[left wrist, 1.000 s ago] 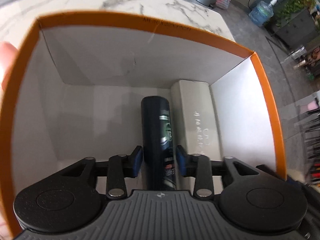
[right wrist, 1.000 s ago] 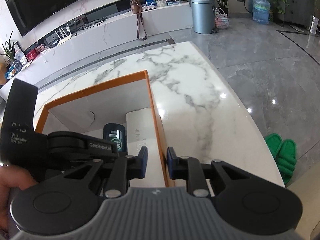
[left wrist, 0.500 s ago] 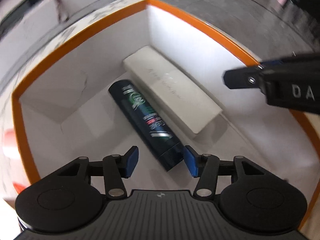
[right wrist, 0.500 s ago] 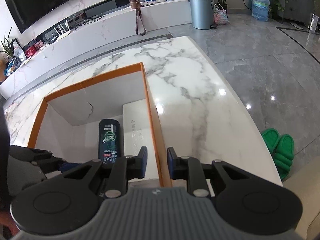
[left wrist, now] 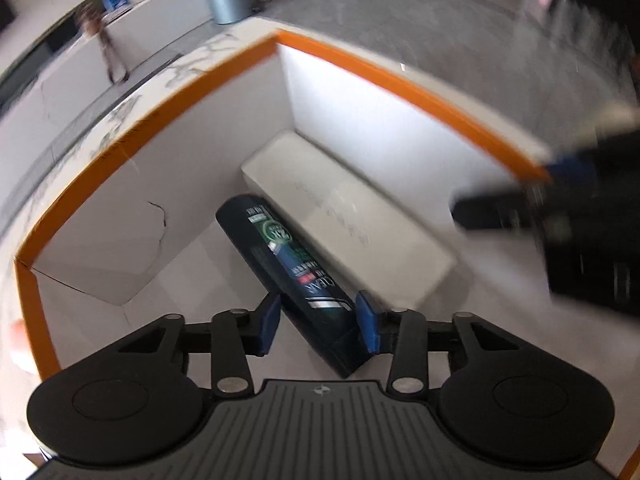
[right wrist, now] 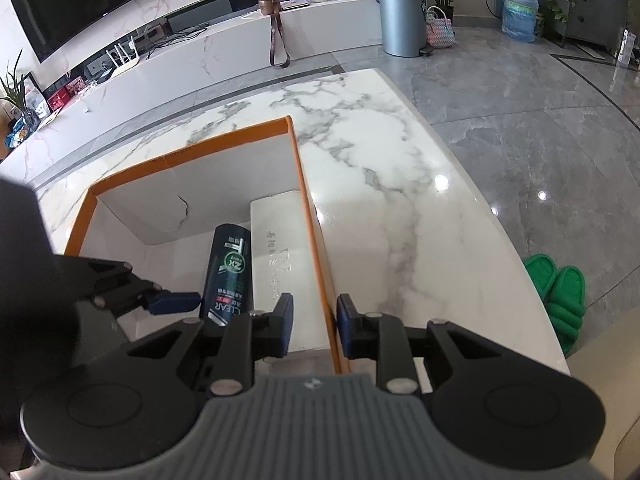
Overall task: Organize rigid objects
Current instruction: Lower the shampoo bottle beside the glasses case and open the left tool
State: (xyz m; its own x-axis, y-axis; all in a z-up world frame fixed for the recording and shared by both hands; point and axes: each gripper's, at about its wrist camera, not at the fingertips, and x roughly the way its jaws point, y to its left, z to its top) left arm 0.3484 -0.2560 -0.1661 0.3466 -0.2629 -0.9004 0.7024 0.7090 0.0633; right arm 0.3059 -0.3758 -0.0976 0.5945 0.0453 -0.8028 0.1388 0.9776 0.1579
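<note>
While the left hand-held gripper [left wrist: 318, 326] hangs above the orange-rimmed box [left wrist: 404, 84], its jaws are closing, apart, with the cap end of the dark CLEAR shampoo bottle [left wrist: 288, 256] seen between them, untouched. Bottle lies flat on the box floor, just beside a white rectangular carton [left wrist: 344, 220] along the box's right wall. Right hand-held gripper [right wrist: 314, 326] straddles that right wall, jaws opening; contact unclear. Box sits on the marble worktop [right wrist: 384, 184].
</note>
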